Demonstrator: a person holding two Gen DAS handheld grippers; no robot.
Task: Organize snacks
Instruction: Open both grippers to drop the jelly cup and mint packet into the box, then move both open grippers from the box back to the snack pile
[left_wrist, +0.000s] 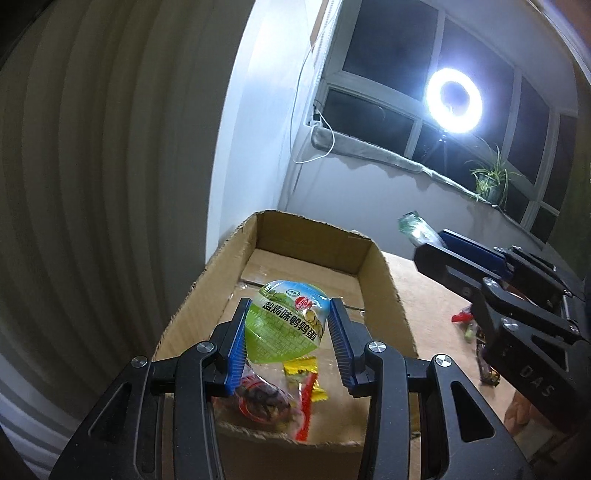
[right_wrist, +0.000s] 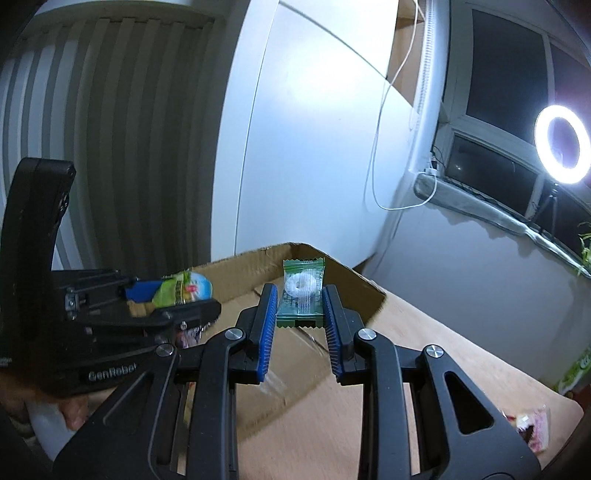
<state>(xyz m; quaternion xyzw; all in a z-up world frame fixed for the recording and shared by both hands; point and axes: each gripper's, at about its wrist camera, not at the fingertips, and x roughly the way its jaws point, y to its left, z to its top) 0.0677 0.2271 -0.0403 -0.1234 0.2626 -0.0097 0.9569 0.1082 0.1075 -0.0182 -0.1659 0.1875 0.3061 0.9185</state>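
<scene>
Black tongs with blue pads fill the front of both views. Left tongs (left_wrist: 288, 332) are clamped on a green egg snack pack (left_wrist: 286, 326), held up over the near end of the cardboard box (left_wrist: 384, 291). Right tongs (right_wrist: 300, 314) are clamped on a small green candy packet (right_wrist: 302, 291) with a white ring inside, held above the box's right wall, near its far corner. No thing blocks the way down into the box.

Down in the box's near end lie a red bag of dark snacks (left_wrist: 260, 400) and a yellow and red wrapper (left_wrist: 306, 387). More small wrapped snacks (left_wrist: 469, 325) lie on the desk (left_wrist: 428, 332) to the right of the box, partly hidden behind the right tongs. Another pink snack (right_wrist: 532, 428) sits near the desk's right edge. Behind stand a ring light (left_wrist: 454, 99), a dark window (left_wrist: 391, 48) and a plant (left_wrist: 491, 181).
</scene>
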